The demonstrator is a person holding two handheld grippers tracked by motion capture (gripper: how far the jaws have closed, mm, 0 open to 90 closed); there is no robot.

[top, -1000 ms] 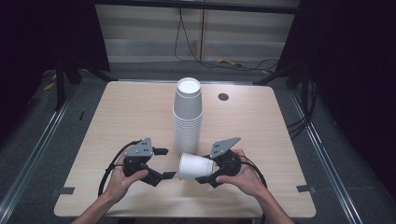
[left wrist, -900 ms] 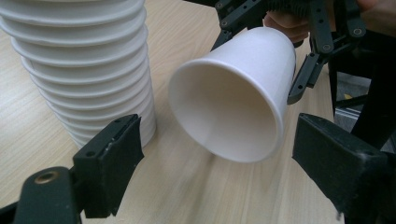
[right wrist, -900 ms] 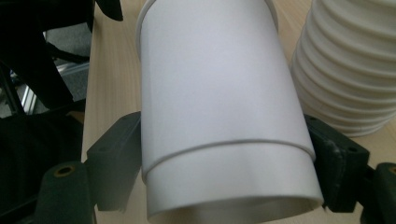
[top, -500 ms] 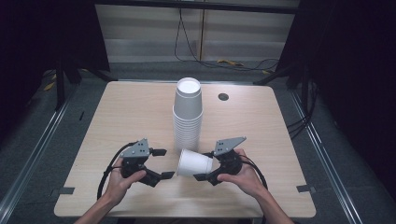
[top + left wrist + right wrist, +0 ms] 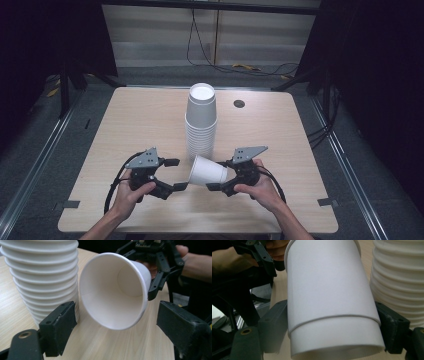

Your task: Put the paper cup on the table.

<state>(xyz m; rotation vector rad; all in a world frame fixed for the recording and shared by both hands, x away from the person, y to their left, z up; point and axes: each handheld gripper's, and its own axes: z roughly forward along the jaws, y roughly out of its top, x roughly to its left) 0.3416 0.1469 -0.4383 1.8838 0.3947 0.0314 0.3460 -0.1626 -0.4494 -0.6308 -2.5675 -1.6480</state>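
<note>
A tall stack of white paper cups point(image 5: 201, 122) stands upright in the middle of the wooden table point(image 5: 140, 120). In front of it my right gripper point(image 5: 220, 175) is shut on the base end of one white paper cup point(image 5: 207, 171), which lies level with its mouth facing left. My left gripper point(image 5: 176, 174) sits just left of that mouth, open and holding nothing. In the left gripper view the cup's mouth point(image 5: 115, 290) faces the camera beyond the parted jaws, with the stack point(image 5: 40, 277) at the left. In the right gripper view the cup point(image 5: 329, 302) sits between the jaws, the stack point(image 5: 399, 277) beside it.
A small round dark hole point(image 5: 239, 103) lies in the table to the right of the stack's top. Black cables point(image 5: 112, 187) trail from both grippers toward the near edge. Dark floor and metal rails point(image 5: 30, 170) flank the table on both sides.
</note>
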